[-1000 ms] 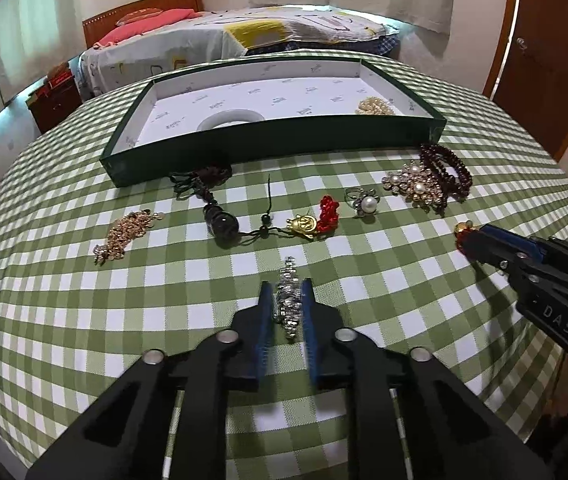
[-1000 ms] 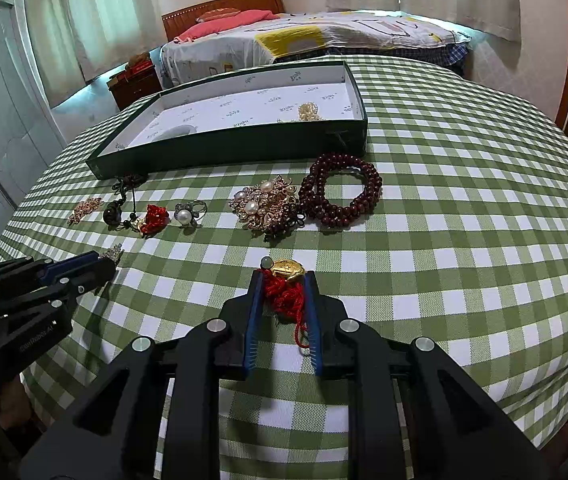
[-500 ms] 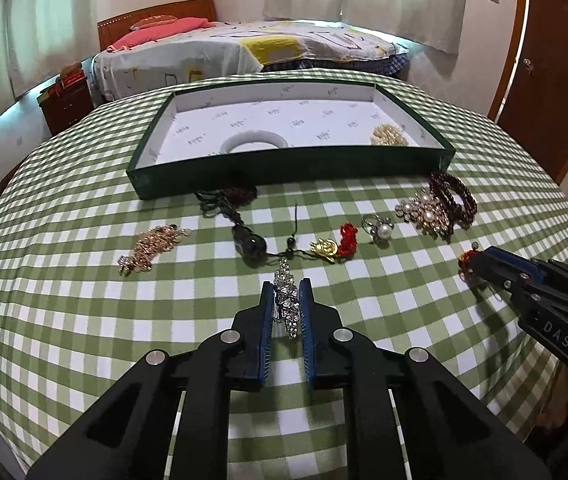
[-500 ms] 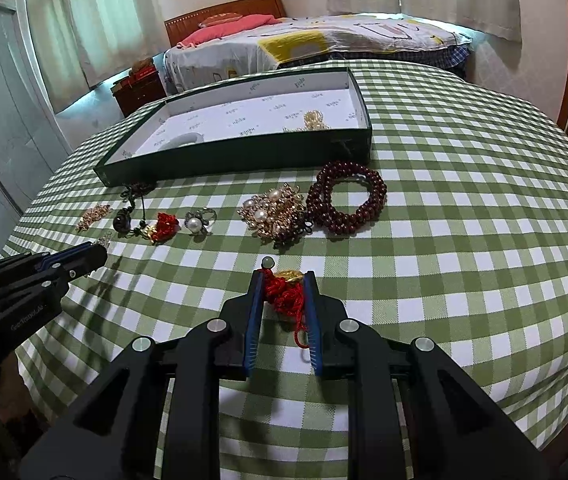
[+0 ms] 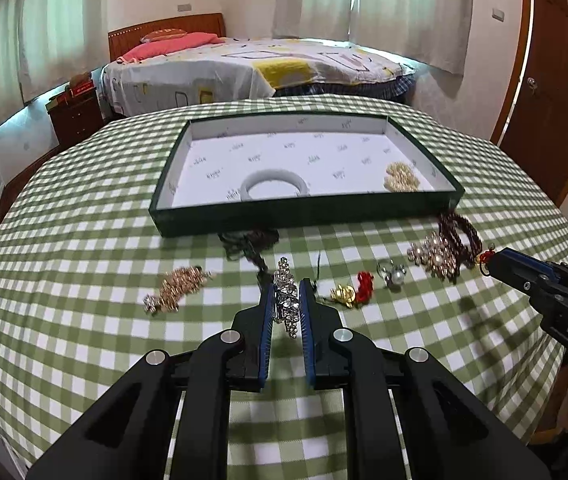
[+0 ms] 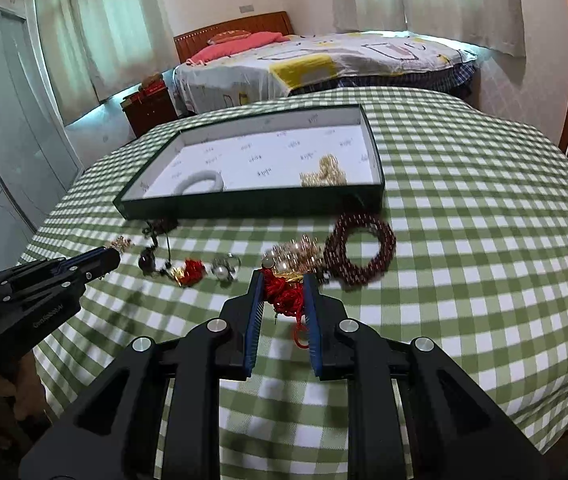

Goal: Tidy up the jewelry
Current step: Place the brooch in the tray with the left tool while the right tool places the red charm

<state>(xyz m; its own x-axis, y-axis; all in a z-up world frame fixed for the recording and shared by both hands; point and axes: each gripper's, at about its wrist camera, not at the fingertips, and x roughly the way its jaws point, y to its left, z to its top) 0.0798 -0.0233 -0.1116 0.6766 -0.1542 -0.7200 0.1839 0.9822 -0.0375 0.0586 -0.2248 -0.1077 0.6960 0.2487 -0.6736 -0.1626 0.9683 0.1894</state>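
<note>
My left gripper (image 5: 286, 300) is shut on a silver rhinestone bracelet (image 5: 286, 294), held above the checked tablecloth. My right gripper (image 6: 284, 292) is shut on a red corded charm (image 6: 284, 296) with a gold piece, also lifted. The green tray (image 5: 304, 216) with a white lining stands ahead and holds a white bangle (image 5: 273, 184) and a gold bead piece (image 5: 402, 176). Loose on the cloth lie a gold chain bracelet (image 5: 175, 288), a dark pendant cord (image 5: 249, 244), a red and gold charm (image 5: 354, 290), a pearl ring (image 5: 392, 274), a pearl brooch (image 5: 432, 256) and a dark red bead bracelet (image 6: 360, 252).
The round table (image 5: 63, 320) has a green checked cloth and drops off at its front and side edges. A bed (image 5: 251, 68) and a small red cabinet (image 5: 75, 112) stand beyond it. A wooden door (image 5: 556, 92) is at the right.
Both grippers have risen and moved forward toward the tray, each still holding its piece. The tray and loose jewelry have not moved.
</note>
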